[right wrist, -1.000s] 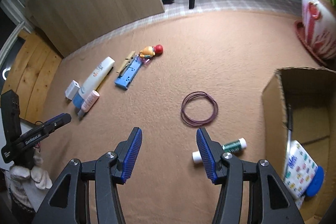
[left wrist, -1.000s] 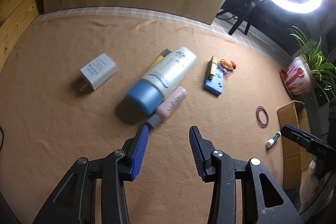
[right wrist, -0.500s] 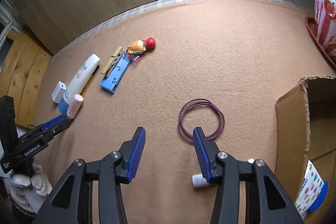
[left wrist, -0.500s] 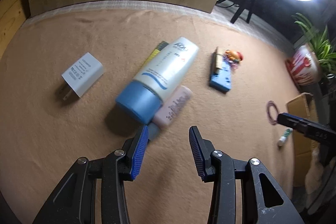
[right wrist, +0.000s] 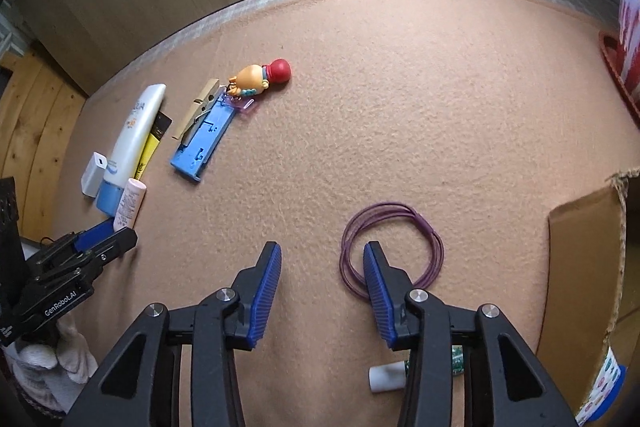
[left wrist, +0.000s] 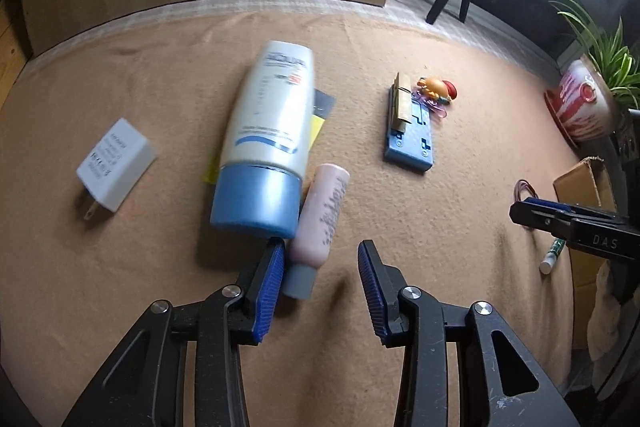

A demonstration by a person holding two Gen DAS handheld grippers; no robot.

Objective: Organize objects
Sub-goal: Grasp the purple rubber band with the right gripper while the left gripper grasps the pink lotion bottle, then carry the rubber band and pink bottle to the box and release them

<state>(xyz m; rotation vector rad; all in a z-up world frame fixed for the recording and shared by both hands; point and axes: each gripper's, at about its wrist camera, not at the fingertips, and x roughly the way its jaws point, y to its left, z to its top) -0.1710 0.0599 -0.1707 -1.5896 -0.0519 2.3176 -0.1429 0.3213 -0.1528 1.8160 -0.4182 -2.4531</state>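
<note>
Pink tube lying flat on the tan felt mat, grey cap toward the near edge, touching the blue cap of one large white lotion tube on its left. Left gripper held low and level over the mat, jaws spread and empty, left fingertip just beside the grey cap, the cap sitting inside the gap. Right gripper likewise low, jaws apart, gripping nothing, right fingertip inside one purple cord loop. One white charger plug farther left. One yellow-and-black packet half under the lotion tube. One blue plastic plate to the right, with one wooden clothespin on it and one small orange figure at its far end. One green-and-white stick near the cardboard box at far right.
</note>
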